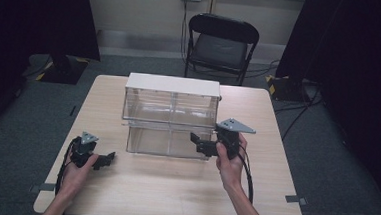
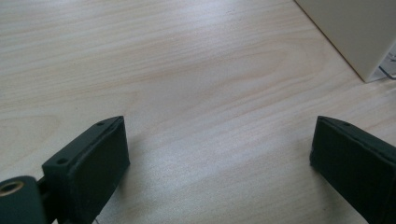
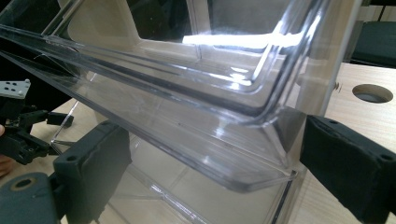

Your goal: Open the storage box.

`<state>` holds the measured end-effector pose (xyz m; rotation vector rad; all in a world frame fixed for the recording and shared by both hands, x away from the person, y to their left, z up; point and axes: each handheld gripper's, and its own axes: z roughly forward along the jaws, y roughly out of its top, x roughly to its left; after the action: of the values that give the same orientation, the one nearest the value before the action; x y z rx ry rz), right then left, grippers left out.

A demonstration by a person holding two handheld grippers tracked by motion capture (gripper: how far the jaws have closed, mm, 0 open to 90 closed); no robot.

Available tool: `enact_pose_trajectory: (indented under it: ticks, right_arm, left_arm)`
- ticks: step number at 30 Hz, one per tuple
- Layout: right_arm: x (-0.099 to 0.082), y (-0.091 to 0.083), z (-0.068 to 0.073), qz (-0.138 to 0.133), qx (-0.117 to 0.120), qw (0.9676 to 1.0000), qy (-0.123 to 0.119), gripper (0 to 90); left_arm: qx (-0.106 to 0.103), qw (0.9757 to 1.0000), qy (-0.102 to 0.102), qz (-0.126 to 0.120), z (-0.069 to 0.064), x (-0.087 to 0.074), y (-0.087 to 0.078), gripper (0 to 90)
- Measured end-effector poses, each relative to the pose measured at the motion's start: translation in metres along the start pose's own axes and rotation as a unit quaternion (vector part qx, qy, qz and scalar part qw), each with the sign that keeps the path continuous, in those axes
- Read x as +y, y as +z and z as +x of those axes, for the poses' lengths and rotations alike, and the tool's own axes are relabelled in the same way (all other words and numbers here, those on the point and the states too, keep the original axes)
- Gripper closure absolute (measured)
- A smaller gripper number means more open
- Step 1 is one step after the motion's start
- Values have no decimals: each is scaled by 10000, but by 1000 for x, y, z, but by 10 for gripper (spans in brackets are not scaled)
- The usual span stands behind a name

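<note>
Both grippers stand spread: right gripper straddles the clear drawer box's four-o'clock corner, left gripper rests at its seven o'clock.

Left tongs low, jaws wide apart; right tongs raised, apparently agape too.

Two black grippers, left gripper and right gripper, grey three-cornered top plates, trailing black cables, bare forearms.

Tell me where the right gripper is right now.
In the high view the right gripper is at the front right corner of the clear drawer box, at its lower drawer. In its own view the open jaws straddle that drawer's corner.
</note>
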<state>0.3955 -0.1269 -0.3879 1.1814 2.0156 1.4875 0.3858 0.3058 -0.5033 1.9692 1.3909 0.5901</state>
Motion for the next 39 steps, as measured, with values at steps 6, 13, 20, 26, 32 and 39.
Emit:
enact_pose_trajectory:
  ticks: [6, 13, 20, 26, 32, 39]
  right_arm:
    - [0, 0, -1, -16, 29, 10000, 1, 81]
    - [-1, 0, -1, -30, 38, 10000, -4, 81]
    - [-1, 0, -1, -36, 33, 10000, 6, 81]
    - [-1, 0, -1, -44, 26, 10000, 17, 80]
    - [-1, 0, -1, -50, 26, 10000, 20, 80]
    - [-1, 1, -1, -52, 31, 10000, 12, 79]
  left_arm:
    - [5, 10000, -4, 0, 0, 0, 0, 40]
    - [5, 10000, -4, -1, 0, 0, 0, 40]
    - [5, 10000, -3, -1, 0, 0, 0, 40]
    - [5, 10000, -4, 0, 0, 0, 0, 40]
    - [5, 10000, 0, 0, 0, 0, 0, 40]
    - [5, 10000, -4, 0, 0, 0, 0, 40]
